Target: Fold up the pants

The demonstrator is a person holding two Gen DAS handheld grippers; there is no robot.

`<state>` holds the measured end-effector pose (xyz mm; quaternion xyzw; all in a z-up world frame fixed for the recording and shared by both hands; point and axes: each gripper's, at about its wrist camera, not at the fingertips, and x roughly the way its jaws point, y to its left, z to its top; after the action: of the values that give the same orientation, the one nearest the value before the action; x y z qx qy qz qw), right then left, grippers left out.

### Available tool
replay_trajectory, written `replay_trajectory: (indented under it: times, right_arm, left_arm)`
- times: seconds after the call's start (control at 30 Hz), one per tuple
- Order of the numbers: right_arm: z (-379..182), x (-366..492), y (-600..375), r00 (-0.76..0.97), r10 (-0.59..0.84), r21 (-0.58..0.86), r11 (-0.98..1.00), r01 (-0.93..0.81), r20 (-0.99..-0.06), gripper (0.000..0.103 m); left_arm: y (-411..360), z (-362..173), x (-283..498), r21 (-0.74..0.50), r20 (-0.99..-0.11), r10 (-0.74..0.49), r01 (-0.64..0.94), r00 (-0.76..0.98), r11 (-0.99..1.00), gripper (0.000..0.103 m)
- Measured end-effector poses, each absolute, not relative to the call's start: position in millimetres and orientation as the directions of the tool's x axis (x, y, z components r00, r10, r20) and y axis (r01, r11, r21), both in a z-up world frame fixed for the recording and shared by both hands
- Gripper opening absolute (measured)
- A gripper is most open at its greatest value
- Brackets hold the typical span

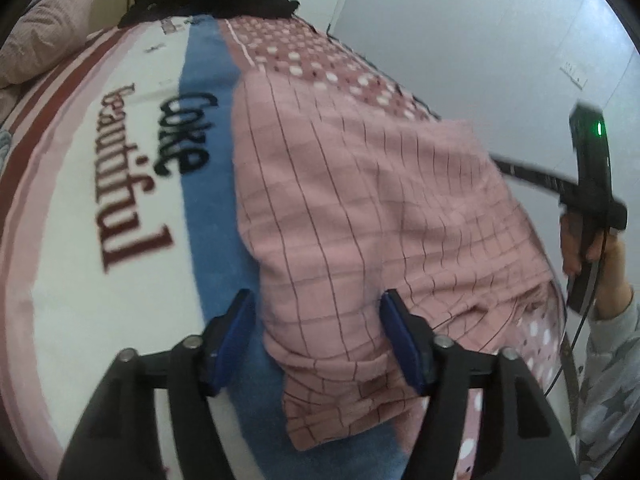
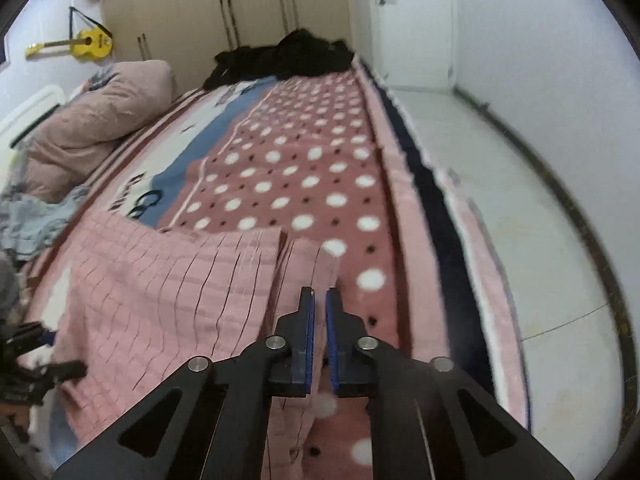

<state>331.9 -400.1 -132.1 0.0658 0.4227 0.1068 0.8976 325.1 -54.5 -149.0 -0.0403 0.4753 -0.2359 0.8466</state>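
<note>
Pink checked pants (image 1: 360,208) lie spread on the bed; in the right wrist view the pants (image 2: 160,292) fill the lower left. My left gripper (image 1: 318,316) is open, its blue pads (image 1: 240,320) on either side of a bunched end of the fabric without pressing it. My right gripper (image 2: 320,300) is shut, and a narrow fold at the pants' edge (image 2: 312,264) runs up into its pads. From the left wrist view, the right gripper (image 1: 504,162) reaches the pants' far side, held by a hand (image 1: 576,248). The left gripper (image 2: 40,360) shows dimly at the left edge.
The bed carries a blanket with white dots (image 2: 304,168), a blue band (image 1: 212,184) and lettering. Black clothes (image 2: 288,60) are piled at the far end, and a pink pillow (image 2: 100,116) sits at the left. Bare floor (image 2: 520,220) and a wall run along the bed's right side.
</note>
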Motion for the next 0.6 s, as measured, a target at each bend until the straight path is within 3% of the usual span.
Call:
replay_trajectory:
  times: [0.03,0.07,0.13,0.27,0.43,0.6]
  right_arm:
    - [-132,329,-403,0.611,0.271,0.235,0.962,-0.141,-0.744,0.018]
    - [-131,324,-405,0.606,0.296,0.263,0.954,-0.145,-0.738,0.043]
    - [-129,317,-411,0.61,0.356,0.335,0.93,-0.155,-0.708,0.073]
    - [-142,317,-407,0.523,0.496,0.481,0.859,-0.177,-0.693,0.081]
    - [-164,315,-390,0.448,0.478,0.443,0.876,-0.189,-0.755,0.084]
    - [-153,306,-411,0.525,0.494,0.501,0.854,-0.143,-0.693,0.084]
  left_arm:
    - [-51,-145,328,-0.297,-0.776,-0.439,0.352,0.454,0.888,0.074]
    - [-47,-141,332,-0.311,-0.764,-0.446,0.338,0.467,0.888,0.08]
    - [-41,-138,343,-0.37,-0.746,-0.481,0.313,0.461,0.875,0.081]
    - [-47,-152,368,-0.425,-0.763,-0.497,0.259,0.413,0.867,0.081]
    - [-58,-171,378,-0.463,-0.776,-0.523,0.247,0.352,0.852,0.081]
    - [-66,-171,376,-0.482,-0.768,-0.546,0.259,0.335,0.837,0.07]
